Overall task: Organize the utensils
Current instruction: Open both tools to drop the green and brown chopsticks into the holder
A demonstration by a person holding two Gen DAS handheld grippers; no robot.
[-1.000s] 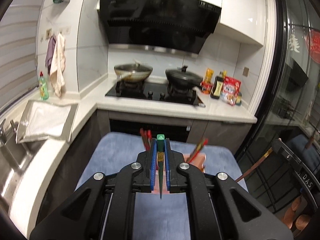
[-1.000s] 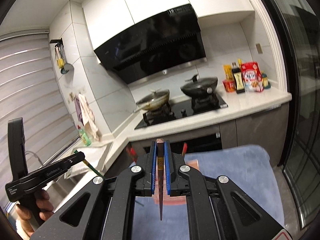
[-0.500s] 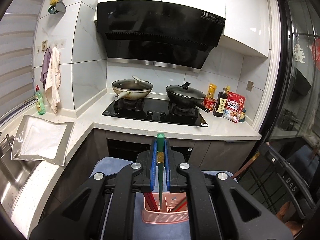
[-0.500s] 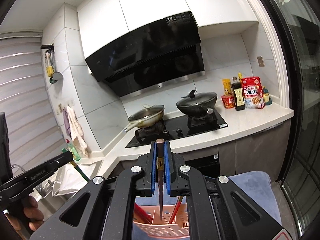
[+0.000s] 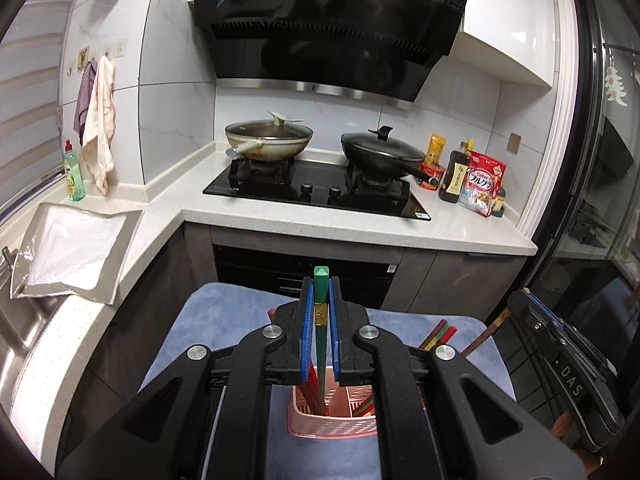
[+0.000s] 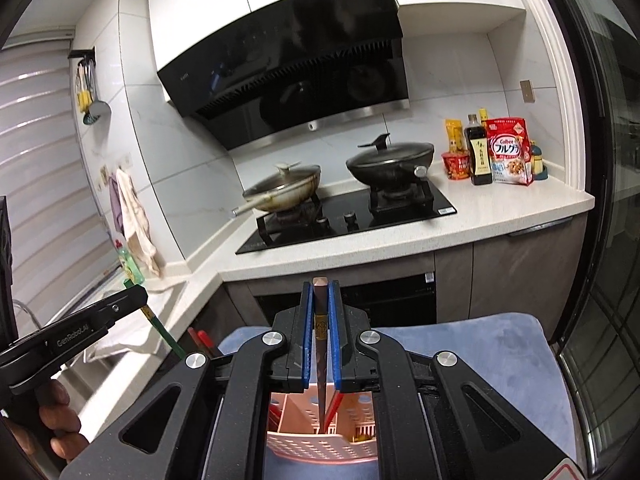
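Chopsticks are what I hold, one in each gripper. My left gripper point(image 5: 320, 312) has its blue pads point(image 5: 307, 332) pinched tight on a green chopstick point(image 5: 321, 344), which stands upright between them with its square top poking out above and its lower end reaching down into the pink basket point(image 5: 332, 426). My right gripper point(image 6: 320, 316) is clamped the same way on a dark brown chopstick point(image 6: 320, 344), gold mark on the shaft, whose tip points down into the same basket point(image 6: 320, 448) near its front wall.

In the left wrist view, red chopsticks point(image 5: 310, 386) lean in the basket's left compartment just beside my green one, and more red and green ones point(image 5: 438, 334) stick up to the right. In the right wrist view a red chopstick point(image 6: 335, 410) crosses just behind my brown one, and a divider splits the basket into compartments. Whether either held tip touches the bottom I cannot tell.

The basket sits on a blue mat point(image 5: 224, 320). From the right wrist I see my left hand point(image 6: 56, 420) wrapped round the other gripper's handle, the green chopstick slanting down from it.

Beyond the mat runs a white counter point(image 5: 360, 228) with a black hob point(image 5: 320, 196) carrying a pale lidded pan point(image 5: 268, 142) and a black lidded pan point(image 5: 380, 152), under a dark extractor hood point(image 5: 328, 36). Bottles and a red cereal bag point(image 5: 482, 188) stand at the counter's right end.
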